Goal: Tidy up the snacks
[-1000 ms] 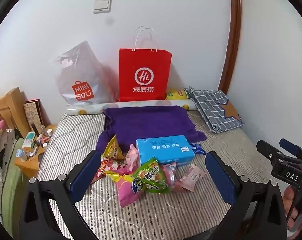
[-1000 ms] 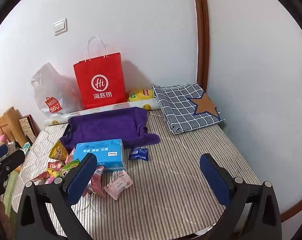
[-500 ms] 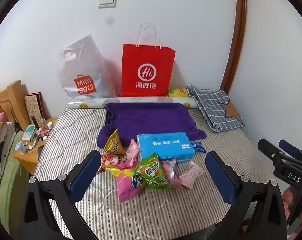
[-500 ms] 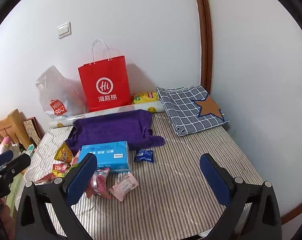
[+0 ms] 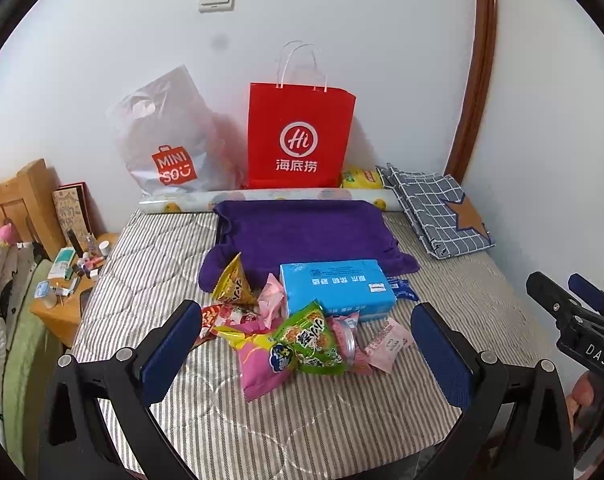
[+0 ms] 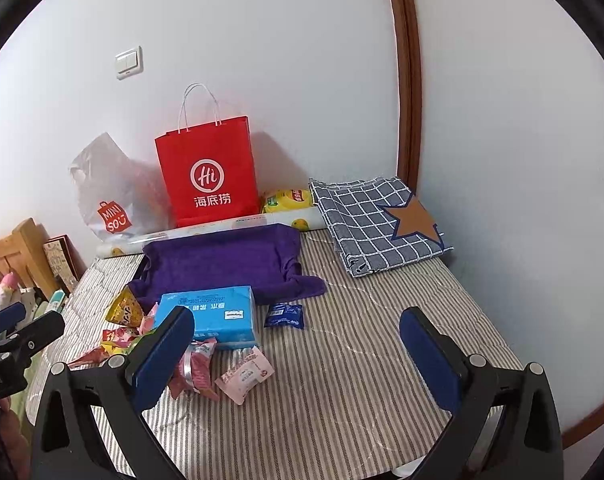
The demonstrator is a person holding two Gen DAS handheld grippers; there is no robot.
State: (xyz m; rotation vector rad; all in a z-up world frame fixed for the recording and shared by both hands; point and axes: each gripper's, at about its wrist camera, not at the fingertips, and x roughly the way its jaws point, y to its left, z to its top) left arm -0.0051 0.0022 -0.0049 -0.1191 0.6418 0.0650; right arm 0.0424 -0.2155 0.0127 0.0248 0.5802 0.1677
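A heap of snack packets lies on the striped mattress (image 5: pixel 149 264): a green packet (image 5: pixel 312 340), a pink bag (image 5: pixel 261 364), a yellow cone packet (image 5: pixel 233 286) and a small pink sachet (image 5: pixel 388 344). Behind them sits a blue tissue pack (image 5: pixel 338 286). A small blue sachet (image 6: pixel 283 316) lies to its right. A red paper bag (image 5: pixel 299 136) stands upright against the wall. My left gripper (image 5: pixel 306 354) is open, hovering just in front of the heap. My right gripper (image 6: pixel 297 354) is open over bare mattress, right of the pink sachet (image 6: pixel 243 374).
A purple towel (image 5: pixel 306 232) is spread behind the snacks. A grey Miniso plastic bag (image 5: pixel 165 140) leans on the wall, with a yellow chip bag (image 6: pixel 287 200) and a folded checked cloth (image 6: pixel 382 224) at the right. A wooden nightstand (image 5: pixel 67 308) with small items stands left.
Both views have shifted slightly upward and back, so the bags and snacks sit a little lower in frame. Both grippers stay open; nothing on the mattress has moved.
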